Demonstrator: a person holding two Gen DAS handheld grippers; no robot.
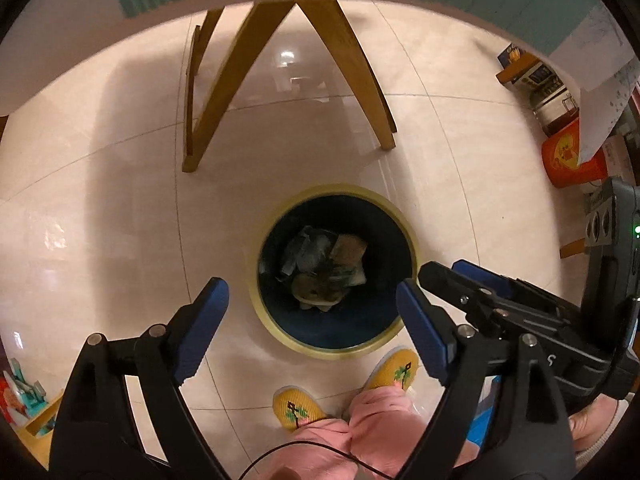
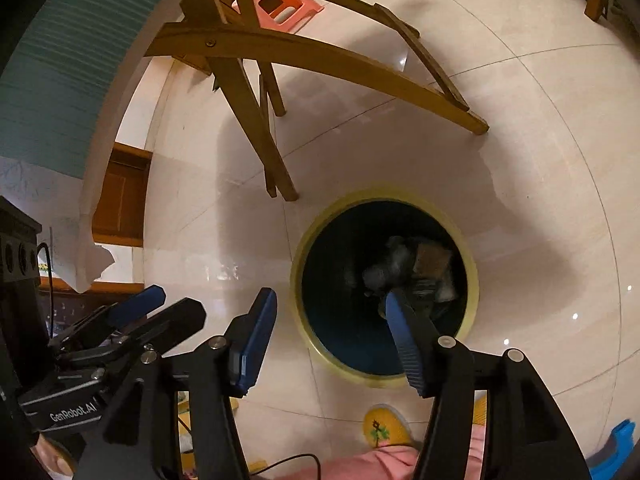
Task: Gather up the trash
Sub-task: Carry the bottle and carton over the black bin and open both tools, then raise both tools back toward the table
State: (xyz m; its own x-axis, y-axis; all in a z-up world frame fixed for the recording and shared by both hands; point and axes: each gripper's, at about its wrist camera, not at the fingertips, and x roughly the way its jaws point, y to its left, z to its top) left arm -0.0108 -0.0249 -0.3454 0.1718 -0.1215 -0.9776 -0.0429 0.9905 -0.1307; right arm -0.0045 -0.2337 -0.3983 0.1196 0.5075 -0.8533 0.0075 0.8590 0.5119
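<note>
Yellow-rimmed bin [image 1: 408, 224] holds crumpled trash [image 1: 324, 268]; left gripper [image 1: 312, 328] and right gripper [image 2: 330, 336] above — both spread, empty.

A lived-in home room

Glossy cream floor tiles [image 1: 100, 216], wooden chair legs [image 1: 224, 92], a coral plastic stool [image 2: 280, 4], a yellow-rimmed waste bin [image 1: 412, 236], and embroidered yellow slippers [image 1: 296, 408].

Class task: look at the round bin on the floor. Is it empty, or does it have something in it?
Not empty. Crumpled trash lies at the bottom of the bin, seen in both views; the dark inner wall above it is bare, so it is far from full.
</note>
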